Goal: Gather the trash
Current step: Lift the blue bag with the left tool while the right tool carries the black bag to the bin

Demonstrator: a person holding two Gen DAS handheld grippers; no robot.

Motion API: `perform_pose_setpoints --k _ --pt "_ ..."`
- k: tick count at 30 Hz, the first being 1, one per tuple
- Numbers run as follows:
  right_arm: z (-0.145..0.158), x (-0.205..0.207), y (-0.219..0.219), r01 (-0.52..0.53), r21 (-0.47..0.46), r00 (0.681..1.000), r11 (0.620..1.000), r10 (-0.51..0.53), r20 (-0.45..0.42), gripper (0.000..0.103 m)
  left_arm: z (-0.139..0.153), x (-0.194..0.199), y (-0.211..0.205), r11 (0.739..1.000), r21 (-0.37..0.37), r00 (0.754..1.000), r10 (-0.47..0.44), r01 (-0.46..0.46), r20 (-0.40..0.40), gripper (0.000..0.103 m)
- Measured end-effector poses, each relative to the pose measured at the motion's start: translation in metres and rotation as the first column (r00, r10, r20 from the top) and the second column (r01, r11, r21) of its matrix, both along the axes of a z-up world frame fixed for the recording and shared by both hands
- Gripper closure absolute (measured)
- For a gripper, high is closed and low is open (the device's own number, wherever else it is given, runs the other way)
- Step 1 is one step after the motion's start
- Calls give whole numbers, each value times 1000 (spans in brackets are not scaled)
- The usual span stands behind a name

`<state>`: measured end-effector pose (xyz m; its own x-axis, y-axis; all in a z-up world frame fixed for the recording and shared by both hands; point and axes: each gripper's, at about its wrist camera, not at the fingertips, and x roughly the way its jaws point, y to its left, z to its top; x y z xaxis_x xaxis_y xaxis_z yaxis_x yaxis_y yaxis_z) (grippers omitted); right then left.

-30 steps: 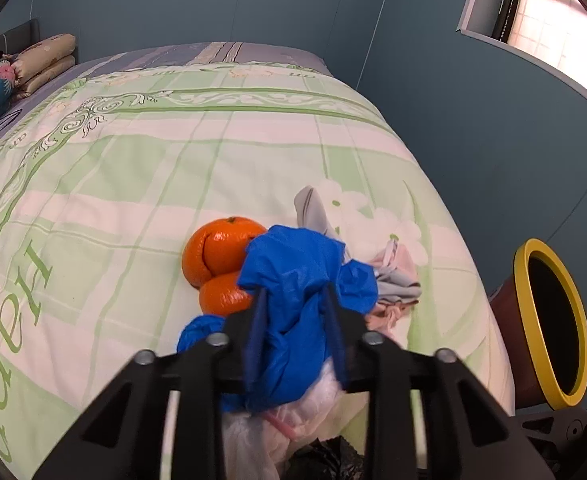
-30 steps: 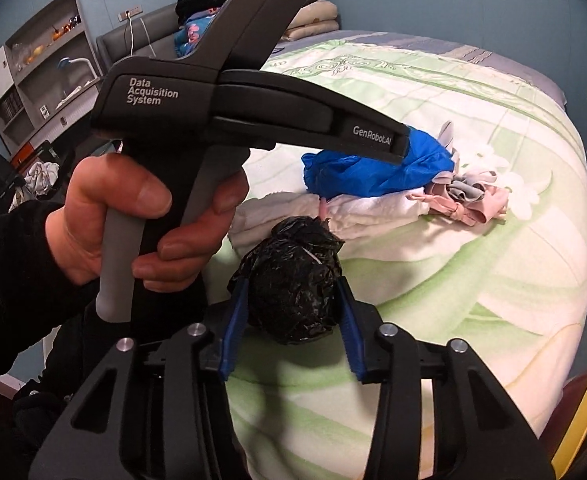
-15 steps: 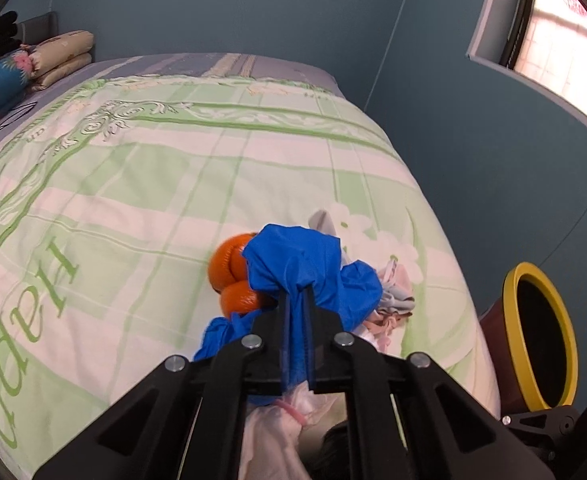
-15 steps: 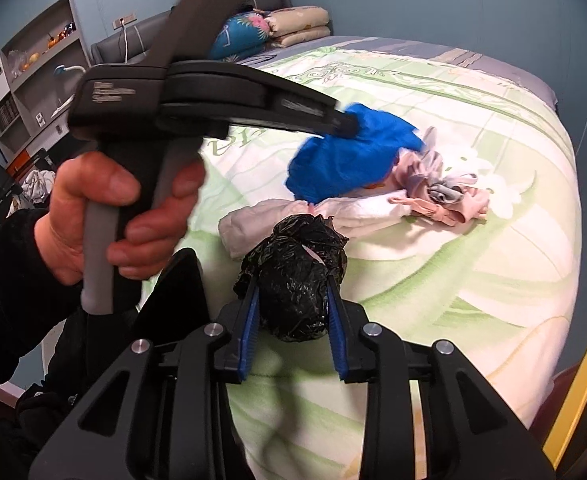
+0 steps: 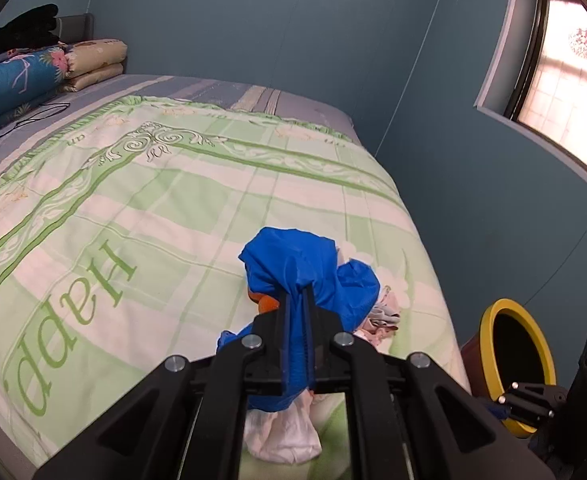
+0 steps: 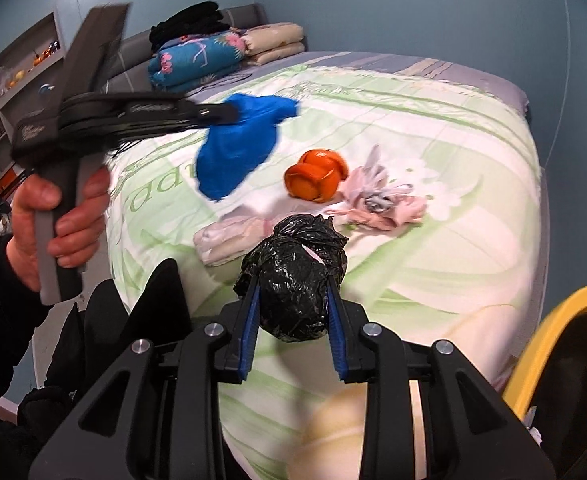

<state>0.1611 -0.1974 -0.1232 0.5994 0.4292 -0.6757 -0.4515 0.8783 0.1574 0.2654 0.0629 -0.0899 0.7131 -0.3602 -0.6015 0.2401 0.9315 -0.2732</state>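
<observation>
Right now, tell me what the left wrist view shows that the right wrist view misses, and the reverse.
Only the left wrist view shows the window and the left gripper from behind, shut on the blue bag.

Only the right wrist view shows the black bag held in the right gripper, the hand and the shelf.

Both show the bed, blue bag, orange peel, pink rags, white bag and yellow-rimmed bin.
</observation>
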Motion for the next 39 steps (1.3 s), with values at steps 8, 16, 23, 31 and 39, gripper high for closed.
perform_pose_setpoints --k 8,16,23,31,39 --pt "17 -18 -14 32 1 999 999 -32 31 74 14 -31 11 999 -9 999 34 -34 26 98" --pt "36 -32 -30 53 -5 996 999 -52 72 74 31 -63 11 998 6 997 66 -66 48 98" --pt "52 -44 -41 69 -6 989 998 -68 131 74 47 -85 0 999 -9 996 43 -42 76 98" --pt "65 -55 -56 95 8 979 995 -95 182 74 61 -105 -20 1000 -15 994 11 -10 105 98" --pt "76 -64 -76 146 12 965 989 -145 221 74 77 -120 -39 1000 -14 990 -24 26 142 98"
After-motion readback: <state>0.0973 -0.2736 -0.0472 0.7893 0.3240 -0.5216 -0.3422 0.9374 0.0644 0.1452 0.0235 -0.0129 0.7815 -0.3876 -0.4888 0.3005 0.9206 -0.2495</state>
